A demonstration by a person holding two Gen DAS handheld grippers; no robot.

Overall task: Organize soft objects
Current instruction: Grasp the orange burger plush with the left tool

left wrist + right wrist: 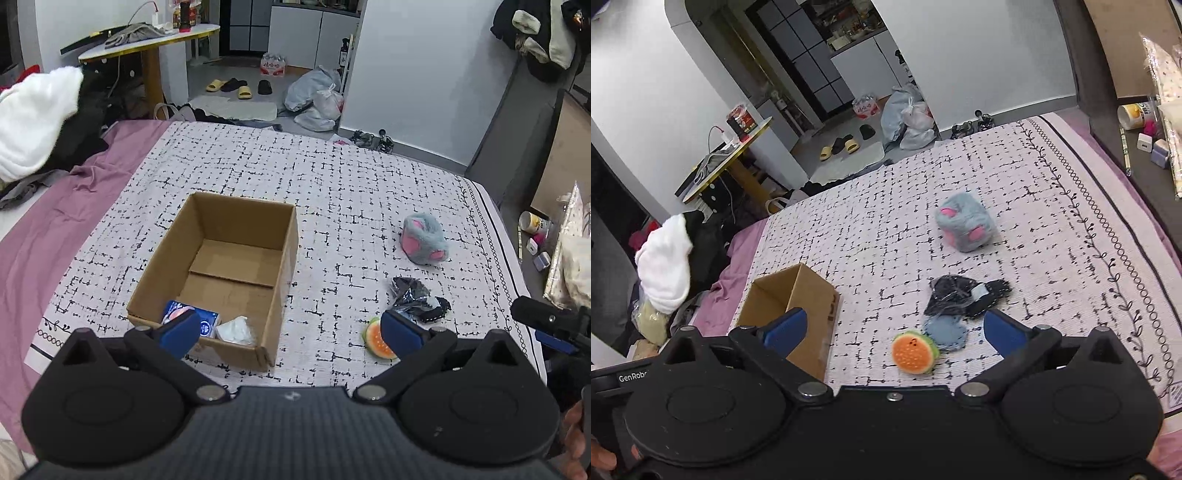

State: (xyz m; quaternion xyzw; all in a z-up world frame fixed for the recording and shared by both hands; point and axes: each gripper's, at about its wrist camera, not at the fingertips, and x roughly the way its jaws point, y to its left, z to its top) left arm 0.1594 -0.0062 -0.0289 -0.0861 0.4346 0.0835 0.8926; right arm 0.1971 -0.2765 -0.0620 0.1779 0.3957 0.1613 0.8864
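Note:
An open cardboard box [284, 236] [812, 291] sits on the patterned bedspread and holds a blue packet [207, 323] and a white tissue pack [236, 330]. To its right lie a grey-and-pink plush cube [423, 238] [964, 223], a black item in clear wrap [415, 295] [960, 295], a small blue felt piece [945, 334] and an orange-green plush slice [378, 341] [914, 350]. My left gripper [290, 330] is open and empty over the box's near right corner. My right gripper [895, 330] is open and empty just above the plush slice.
A purple sheet [55, 229] and a heap of white and dark clothes [33, 122] lie left of the box. A bedside shelf with small items [1145, 144] runs along the right. A round table [147, 44] stands beyond the bed.

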